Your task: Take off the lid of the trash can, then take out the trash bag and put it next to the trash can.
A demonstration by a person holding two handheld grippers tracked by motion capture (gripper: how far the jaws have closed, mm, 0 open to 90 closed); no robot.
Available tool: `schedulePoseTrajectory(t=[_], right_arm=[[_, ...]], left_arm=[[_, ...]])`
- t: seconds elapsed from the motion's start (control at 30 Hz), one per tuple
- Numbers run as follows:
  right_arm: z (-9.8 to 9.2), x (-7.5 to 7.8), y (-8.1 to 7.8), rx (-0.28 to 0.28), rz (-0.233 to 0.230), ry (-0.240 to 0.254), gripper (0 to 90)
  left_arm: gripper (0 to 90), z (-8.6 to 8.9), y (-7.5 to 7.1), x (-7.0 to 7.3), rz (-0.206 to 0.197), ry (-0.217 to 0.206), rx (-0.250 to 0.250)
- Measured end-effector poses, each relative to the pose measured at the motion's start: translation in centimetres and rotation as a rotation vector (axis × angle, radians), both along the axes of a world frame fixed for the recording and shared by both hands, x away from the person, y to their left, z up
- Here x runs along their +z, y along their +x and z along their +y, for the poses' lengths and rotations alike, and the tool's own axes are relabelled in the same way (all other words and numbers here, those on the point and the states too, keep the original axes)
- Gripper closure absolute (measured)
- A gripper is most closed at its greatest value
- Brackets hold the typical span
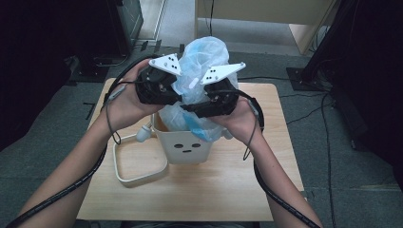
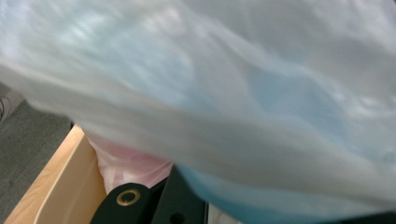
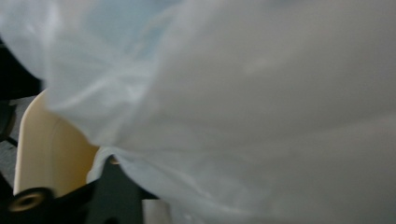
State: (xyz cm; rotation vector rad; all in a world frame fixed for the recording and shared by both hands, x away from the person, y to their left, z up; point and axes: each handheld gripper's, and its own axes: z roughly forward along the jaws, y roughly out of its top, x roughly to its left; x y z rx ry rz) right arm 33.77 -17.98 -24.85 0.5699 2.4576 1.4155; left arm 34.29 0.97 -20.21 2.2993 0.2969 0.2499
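A small wooden table (image 1: 228, 190) stands on grey carpet (image 1: 332, 156), dark equipment stands (image 1: 328, 42) around it.

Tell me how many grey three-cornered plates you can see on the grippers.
2. One plate sits atop the left gripper, left of the plastic bag; the other plate tops the right gripper, right of the bag. None seems hidden.

Wooden table (image 1: 237, 190) carries white bin (image 1: 187, 149) (face-printed), white frame (image 1: 138, 166)

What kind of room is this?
Probably a workroom or lab, not a home: a small wooden table stands on grey carpet, with cables trailing across the floor and dark equipment stands around it.
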Motion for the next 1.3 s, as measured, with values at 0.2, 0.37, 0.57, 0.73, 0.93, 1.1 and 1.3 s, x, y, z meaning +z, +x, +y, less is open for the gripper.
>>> schedulePoseTrajectory(t=[0.2,0.37,0.57,0.73,0.93,1.1,1.3], right_arm=[[-0.7,-0.2,0.4,-0.010,0.067,0.022,81.5],[-1.5,-0.1,0.8,-0.029,0.102,0.069,85.3],[-2.8,0.5,0.8,-0.042,0.115,0.119,85.7],[-3.5,1.0,0.6,-0.038,0.114,0.154,85.7],[-3.9,1.5,0.6,-0.039,0.111,0.178,85.6],[-4.1,1.8,0.4,-0.037,0.113,0.184,85.4],[-5.0,3.0,0.2,-0.037,0.110,0.228,85.3]], left_arm=[[81.5,0.6,0.2,0.0,0.004,-0.051,0.014],[57.1,1.2,0.1,0.0,0.010,-0.078,0.010],[41.2,2.8,0.3,0.2,0.014,-0.152,0.037],[33.5,4.5,0.1,0.8,-0.035,-0.191,0.082],[33.1,6.5,0.2,0.5,-0.027,-0.203,0.131],[31.4,7.3,0.4,0.0,-0.017,-0.203,0.150],[31.2,8.5,0.6,-0.1,-0.004,-0.234,0.180]])
